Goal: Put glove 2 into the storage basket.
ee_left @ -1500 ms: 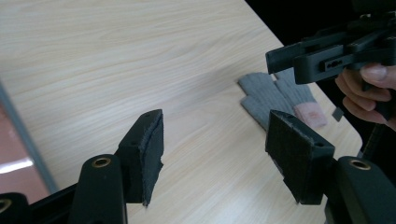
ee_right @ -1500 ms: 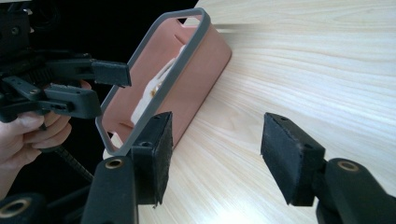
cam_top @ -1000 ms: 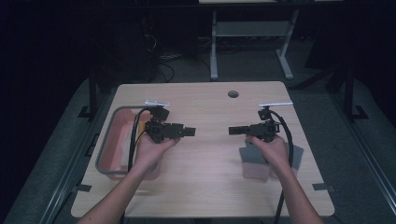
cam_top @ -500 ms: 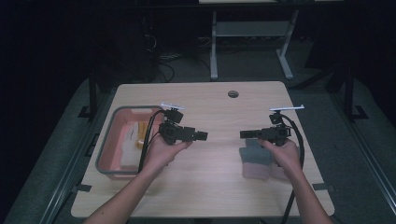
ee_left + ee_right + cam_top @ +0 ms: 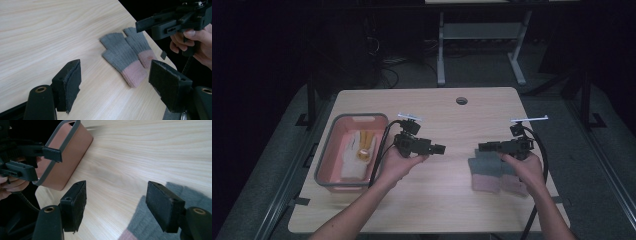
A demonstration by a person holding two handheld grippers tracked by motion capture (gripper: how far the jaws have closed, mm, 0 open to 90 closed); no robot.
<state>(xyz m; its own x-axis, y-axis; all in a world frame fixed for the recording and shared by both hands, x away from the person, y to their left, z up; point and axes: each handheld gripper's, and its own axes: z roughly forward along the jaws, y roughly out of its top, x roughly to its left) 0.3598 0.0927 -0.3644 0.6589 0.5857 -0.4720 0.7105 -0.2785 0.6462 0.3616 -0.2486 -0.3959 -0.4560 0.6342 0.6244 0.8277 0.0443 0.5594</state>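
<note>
Both hands have drifted rightward over the light wooden table [image 5: 442, 200] since the earlier frames. The left tool [image 5: 438, 148] now hangs near the table's middle, clear of the pink plastic bin with grey rim [image 5: 326, 165]. Its jaws have just been opening, with nothing between them. The right tool [image 5: 482, 147] hovers over the pair of grey knitted gloves with pink cuffs [image 5: 486, 172], which lie flat on the table's right side. Its jaws too have just been widening, empty.

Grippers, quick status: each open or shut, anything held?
Left gripper: open, jaws just been opening, nothing between them.
Right gripper: open, jaws just been opening, empty, above the grey-and-pink gloves.
</note>
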